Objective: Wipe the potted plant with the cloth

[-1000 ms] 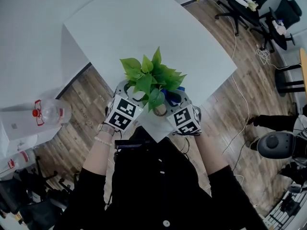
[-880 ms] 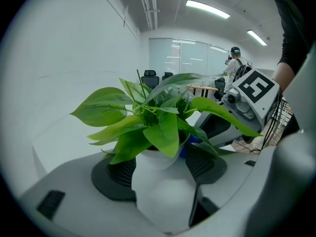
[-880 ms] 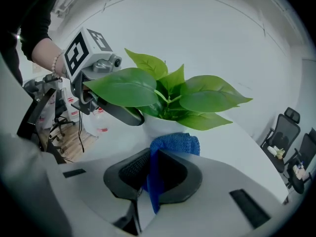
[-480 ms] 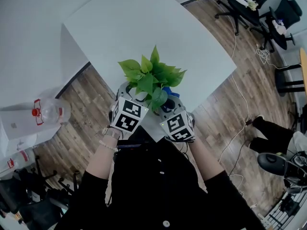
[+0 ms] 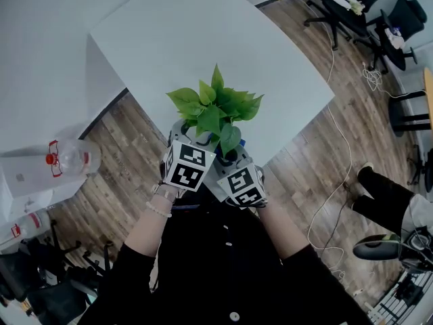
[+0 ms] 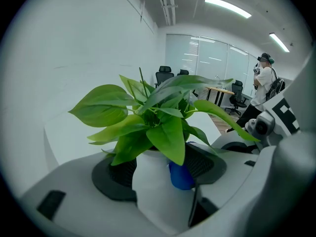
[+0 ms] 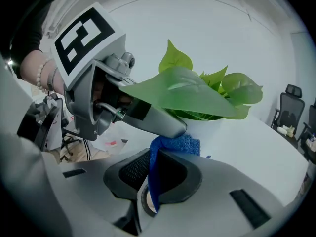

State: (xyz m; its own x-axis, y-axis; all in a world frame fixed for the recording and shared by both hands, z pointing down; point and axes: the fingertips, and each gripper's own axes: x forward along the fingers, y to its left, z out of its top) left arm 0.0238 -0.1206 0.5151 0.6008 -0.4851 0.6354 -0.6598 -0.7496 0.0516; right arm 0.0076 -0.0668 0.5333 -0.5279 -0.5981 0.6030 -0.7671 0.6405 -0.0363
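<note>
Head view showed the potted plant [image 5: 215, 107] standing at the near corner of the white tabletop [image 5: 203, 39], close in front of the person, with both claws drawn in around its base from the near side. The left claw [image 5: 183, 133] sat on the plant's left and the right claw [image 5: 233, 158] just beside it on the right, their marker cubes almost touching. In the left gripper view the left claw [image 6: 158, 168] had its jaws spread wide with the white pot [image 6: 155, 194] set between the dark pads, both pads against the pot's sides, and the green leaves [image 6: 148, 117] spreading above them. In the right gripper view the right claw [image 7: 158, 171] was closed on a blue cloth [image 7: 173, 144], a fold of it pinched between the jaws and the free part bunched up against the side of the pot, under a broad leaf and just below one finger of the left claw. A plastic bottle [image 5: 67, 158] stood on a separate white surface at the left, above the wooden floor [image 5: 128, 147], and office chairs [image 5: 352, 2] stood well apart at the far right.
</note>
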